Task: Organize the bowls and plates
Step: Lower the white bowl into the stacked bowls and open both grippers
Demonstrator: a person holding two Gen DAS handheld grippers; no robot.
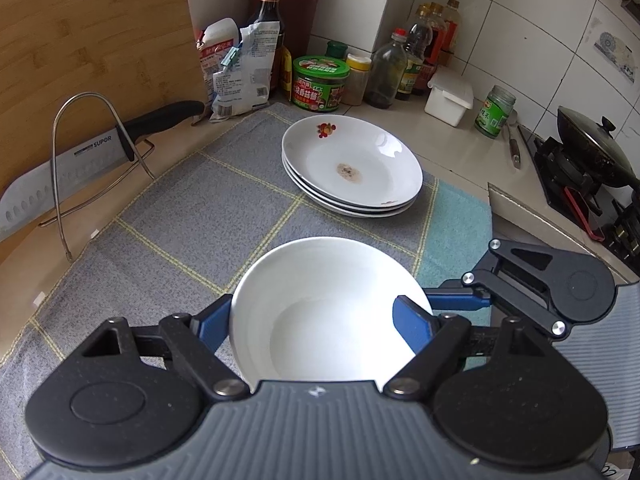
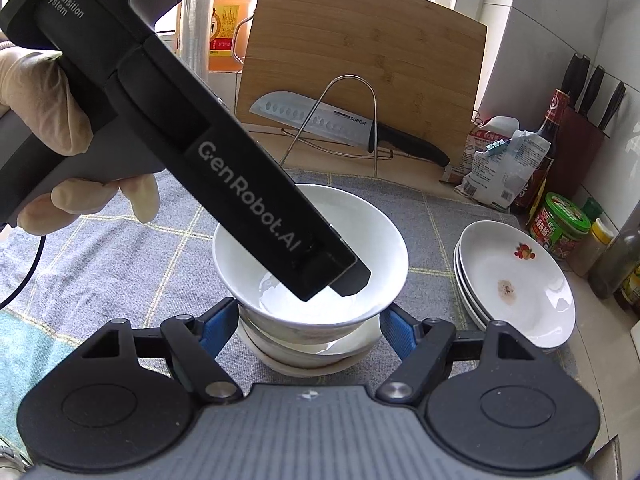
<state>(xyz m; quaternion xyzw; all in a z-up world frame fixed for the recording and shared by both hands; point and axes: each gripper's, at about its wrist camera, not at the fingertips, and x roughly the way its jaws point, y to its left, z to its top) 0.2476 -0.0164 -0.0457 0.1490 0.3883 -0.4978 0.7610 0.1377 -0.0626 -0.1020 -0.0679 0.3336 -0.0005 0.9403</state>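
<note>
Underneath, a checked grey cloth (image 1: 168,208) covers the counter. Behind the white bowl (image 1: 320,312) on that cloth sits a stack of plates (image 1: 352,168), mouths up. Both the left gripper (image 1: 316,320) and right gripper (image 2: 310,330) straddle the upright bowl, fingers apart, beside its walls; contact unclear.

Your right gripper (image 2: 310,326) stood wide open, its blue fingers (image 2: 218,326) flanking the stack of bowls (image 2: 308,344) on the checked cloth (image 2: 120,248) without clearly touching it. Your gloved left hand (image 2: 48,120) held the left gripper (image 2: 332,276) slanting down into the top bowl (image 2: 376,240). The stack of plates (image 2: 520,292) sat just right of the bowls, its top plate stained.
</note>
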